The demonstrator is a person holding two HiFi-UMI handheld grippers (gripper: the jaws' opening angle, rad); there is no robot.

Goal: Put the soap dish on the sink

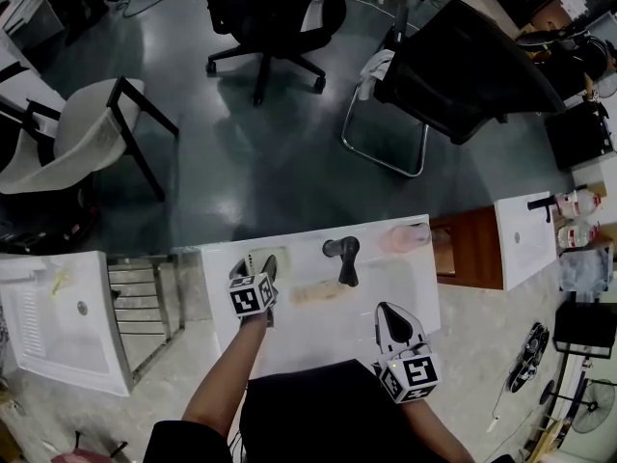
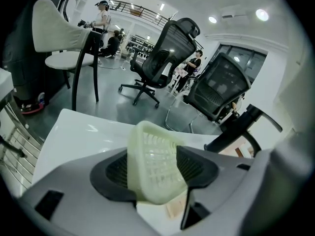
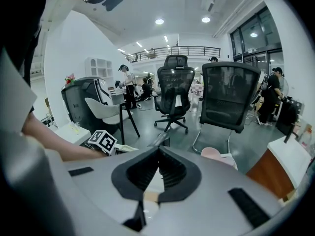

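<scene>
A pale green slotted soap dish (image 2: 155, 161) stands tilted on edge between the jaws of my left gripper (image 2: 157, 154), over the white sink top (image 2: 74, 136). The pads stand wide around it and do not seem to press it. In the head view the left gripper (image 1: 258, 270) sits at the far left corner of the sink (image 1: 318, 345), the dish (image 1: 262, 258) at its tips. My right gripper (image 1: 390, 309) hovers over the sink's near right part, jaws shut and empty; its tips (image 3: 158, 151) meet.
A black faucet (image 1: 344, 257) rises at the sink's far middle, a beige bar (image 1: 318, 294) lies beside it and a pink container (image 1: 405, 236) stands far right. A second sink (image 1: 58, 316), a metal rack (image 1: 145, 297) and a wooden cabinet (image 1: 468, 249) flank it. Office chairs stand beyond.
</scene>
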